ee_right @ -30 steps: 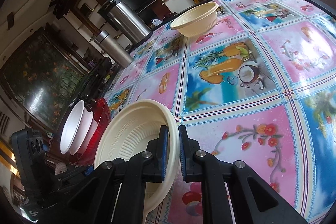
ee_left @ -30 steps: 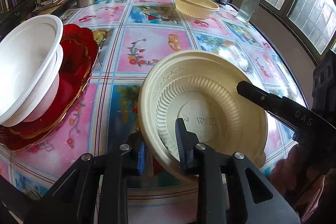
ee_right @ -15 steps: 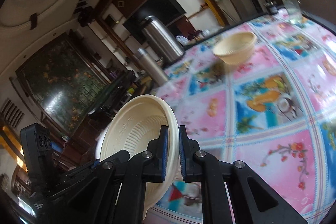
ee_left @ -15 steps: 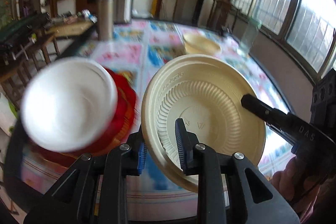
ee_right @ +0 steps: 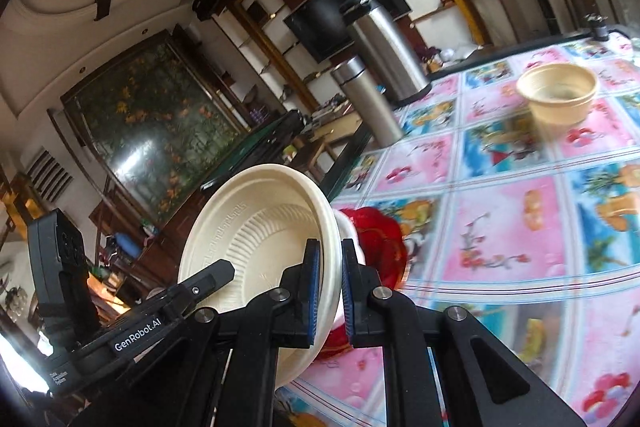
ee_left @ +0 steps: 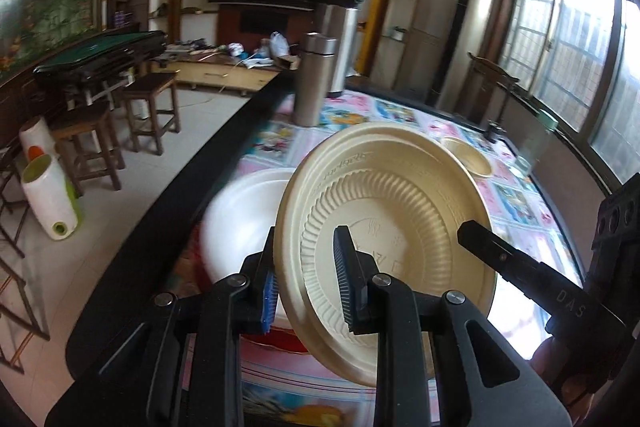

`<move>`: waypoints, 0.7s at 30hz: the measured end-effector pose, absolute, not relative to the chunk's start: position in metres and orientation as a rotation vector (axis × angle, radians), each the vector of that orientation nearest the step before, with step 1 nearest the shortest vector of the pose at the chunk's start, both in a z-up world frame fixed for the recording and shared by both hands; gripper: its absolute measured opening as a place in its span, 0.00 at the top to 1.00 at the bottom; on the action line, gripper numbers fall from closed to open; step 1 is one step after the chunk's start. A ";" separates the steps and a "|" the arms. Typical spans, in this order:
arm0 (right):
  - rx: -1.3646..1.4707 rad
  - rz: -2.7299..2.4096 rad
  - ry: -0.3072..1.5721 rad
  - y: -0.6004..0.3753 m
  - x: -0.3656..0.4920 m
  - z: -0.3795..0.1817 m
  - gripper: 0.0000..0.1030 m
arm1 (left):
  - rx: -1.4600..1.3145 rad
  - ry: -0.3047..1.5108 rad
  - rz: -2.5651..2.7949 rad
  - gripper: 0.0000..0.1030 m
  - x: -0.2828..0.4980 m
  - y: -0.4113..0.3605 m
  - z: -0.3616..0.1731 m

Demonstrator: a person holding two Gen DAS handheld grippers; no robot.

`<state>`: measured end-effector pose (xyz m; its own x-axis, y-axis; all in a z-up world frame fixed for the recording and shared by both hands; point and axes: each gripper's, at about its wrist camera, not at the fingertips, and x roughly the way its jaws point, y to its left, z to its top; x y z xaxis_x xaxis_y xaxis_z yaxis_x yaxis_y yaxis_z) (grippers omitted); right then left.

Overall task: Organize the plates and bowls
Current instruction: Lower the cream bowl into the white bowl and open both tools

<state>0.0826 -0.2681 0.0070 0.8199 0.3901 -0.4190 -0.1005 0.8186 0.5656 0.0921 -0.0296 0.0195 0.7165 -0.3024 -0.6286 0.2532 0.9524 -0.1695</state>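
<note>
A cream ribbed plate (ee_left: pixel 384 211) is held tilted on edge above the table, its inside facing the left wrist camera. My left gripper (ee_left: pixel 308 287) is shut on its lower rim. My right gripper (ee_right: pixel 330 291) is shut on the plate's (ee_right: pixel 256 227) rim from the other side; its finger (ee_left: pixel 496 253) shows in the left wrist view. Behind the plate, blurred white bowls (ee_left: pixel 240 219) sit on a red plate (ee_left: pixel 280 341), whose red rim (ee_right: pixel 380 239) also shows in the right wrist view. A cream bowl (ee_right: pixel 558 95) stands far across the table.
A steel flask (ee_left: pixel 314 79) and a taller steel thermos (ee_left: pixel 340 39) stand at the table's far edge. The table's black rim (ee_left: pixel 224 155) runs along the left, with wooden stools (ee_left: pixel 152 107) on the floor beyond. The flowered tablecloth (ee_right: pixel 500 227) spreads to the right.
Both grippers have raised the cream plate off the table and swung it left. The white bowls and red plate now sit behind the plate instead of to its left.
</note>
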 end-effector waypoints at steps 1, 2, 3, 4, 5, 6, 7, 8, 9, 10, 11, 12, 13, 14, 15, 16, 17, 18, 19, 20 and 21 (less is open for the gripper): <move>0.559 0.282 0.562 -0.264 0.087 0.004 0.90 | -0.082 0.715 -0.301 0.78 0.095 -0.027 0.018; 0.561 0.286 0.570 -0.261 0.091 0.003 0.90 | -0.090 0.721 -0.295 0.78 0.098 -0.022 0.016; 0.561 0.287 0.574 -0.259 0.094 0.001 0.90 | -0.097 0.728 -0.291 0.78 0.101 -0.021 0.014; 0.561 0.286 0.579 -0.257 0.097 -0.001 0.90 | -0.104 0.737 -0.286 0.78 0.105 -0.018 0.011; 0.561 0.287 0.583 -0.255 0.099 -0.003 0.90 | -0.107 0.742 -0.281 0.78 0.107 -0.016 0.009; 0.563 0.288 0.588 -0.253 0.101 -0.004 0.90 | -0.107 0.743 -0.276 0.78 0.106 -0.015 0.008; 0.565 0.288 0.590 -0.253 0.103 -0.006 0.90 | -0.105 0.744 -0.273 0.78 0.106 -0.015 0.007; 0.565 0.287 0.593 -0.252 0.105 -0.007 0.90 | -0.106 0.747 -0.272 0.78 0.108 -0.015 0.006; 0.566 0.287 0.597 -0.251 0.106 -0.009 0.90 | -0.107 0.749 -0.272 0.78 0.108 -0.014 0.005; 0.567 0.288 0.601 -0.251 0.108 -0.010 0.90 | -0.108 0.753 -0.270 0.78 0.109 -0.013 0.003; 0.568 0.288 0.605 -0.251 0.109 -0.011 0.90 | -0.109 0.755 -0.268 0.78 0.110 -0.013 0.003; 0.565 0.286 0.608 -0.250 0.111 -0.013 0.90 | -0.110 0.758 -0.266 0.78 0.111 -0.013 0.001; 0.561 0.284 0.609 -0.250 0.113 -0.014 0.90 | -0.110 0.761 -0.265 0.78 0.112 -0.012 0.000; 0.557 0.281 0.611 -0.249 0.114 -0.015 0.90 | -0.110 0.766 -0.262 0.78 0.114 -0.011 -0.001; 0.556 0.279 0.612 -0.248 0.115 -0.016 0.90 | -0.109 0.771 -0.259 0.78 0.116 -0.011 -0.003; 0.554 0.278 0.611 -0.247 0.116 -0.017 0.90 | -0.110 0.779 -0.256 0.78 0.117 -0.011 -0.006; 0.550 0.276 0.610 -0.246 0.116 -0.017 0.90 | -0.111 0.783 -0.255 0.78 0.119 -0.010 -0.007; 0.541 0.272 0.608 -0.245 0.117 -0.017 0.89 | -0.112 0.786 -0.254 0.78 0.120 -0.010 -0.008; 0.532 0.269 0.605 -0.244 0.117 -0.017 0.88 | -0.112 0.788 -0.250 0.78 0.121 -0.010 -0.010; 0.525 0.267 0.601 -0.243 0.117 -0.018 0.87 | -0.112 0.789 -0.246 0.78 0.121 -0.009 -0.010; 0.516 0.264 0.595 -0.242 0.118 -0.019 0.87 | -0.113 0.790 -0.242 0.78 0.122 -0.008 -0.011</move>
<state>0.1183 -0.2418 -0.0189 0.8002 0.3793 -0.4646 -0.0893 0.8414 0.5330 0.1218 -0.0083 -0.0106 0.6780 -0.2573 -0.6885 0.1734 0.9663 -0.1904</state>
